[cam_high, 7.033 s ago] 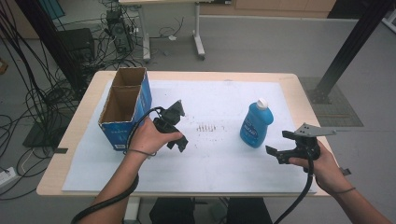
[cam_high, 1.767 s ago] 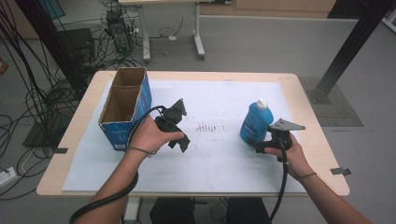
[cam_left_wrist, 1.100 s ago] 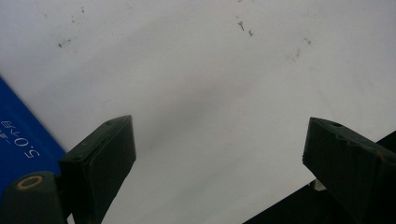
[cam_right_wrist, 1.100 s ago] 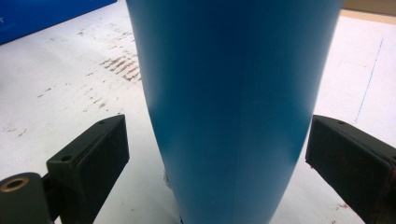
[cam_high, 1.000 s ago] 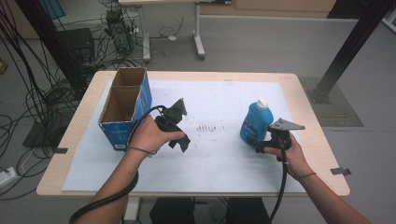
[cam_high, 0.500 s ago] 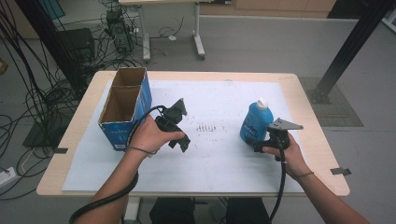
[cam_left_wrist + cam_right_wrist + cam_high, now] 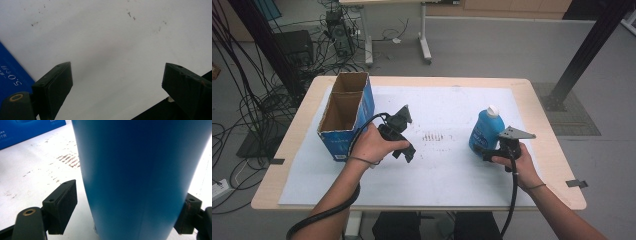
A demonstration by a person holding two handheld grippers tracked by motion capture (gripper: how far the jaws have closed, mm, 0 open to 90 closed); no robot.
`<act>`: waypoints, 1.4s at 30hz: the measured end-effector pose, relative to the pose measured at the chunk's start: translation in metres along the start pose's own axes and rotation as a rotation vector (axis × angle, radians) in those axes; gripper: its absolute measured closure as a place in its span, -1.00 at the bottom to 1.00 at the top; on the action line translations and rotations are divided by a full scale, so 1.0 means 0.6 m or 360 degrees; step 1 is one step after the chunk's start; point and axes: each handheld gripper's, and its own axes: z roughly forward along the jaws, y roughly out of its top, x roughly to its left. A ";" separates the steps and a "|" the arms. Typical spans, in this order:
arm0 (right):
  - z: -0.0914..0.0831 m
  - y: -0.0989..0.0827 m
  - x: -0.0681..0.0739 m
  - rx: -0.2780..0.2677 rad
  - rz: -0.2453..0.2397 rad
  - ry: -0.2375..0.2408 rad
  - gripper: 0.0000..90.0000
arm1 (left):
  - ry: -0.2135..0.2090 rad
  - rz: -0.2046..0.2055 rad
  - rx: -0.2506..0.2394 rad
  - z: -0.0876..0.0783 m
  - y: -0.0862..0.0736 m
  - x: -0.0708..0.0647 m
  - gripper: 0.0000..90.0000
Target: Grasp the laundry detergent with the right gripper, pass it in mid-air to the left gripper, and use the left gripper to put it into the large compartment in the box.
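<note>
Bottle stands upright on bench between the closing jaws of right claw; left pad not yet touching. Left claw gapes, empty.

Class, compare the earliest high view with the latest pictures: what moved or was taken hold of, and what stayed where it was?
The right gripper came in from the table's right edge to the blue bottle. Its jaws have just been closing with the bottle between them; a gap still shows beside the left pad, so no full grip yet. The left gripper, open over the white sheet, the cardboard box and the upright bottle kept their places.
</note>
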 end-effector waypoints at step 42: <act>0.004 -0.001 -0.005 -0.0063 -0.0030 -0.0044 -0.12 | -0.0005 0.0003 0.0005 0.003 0.004 -0.001 -0.77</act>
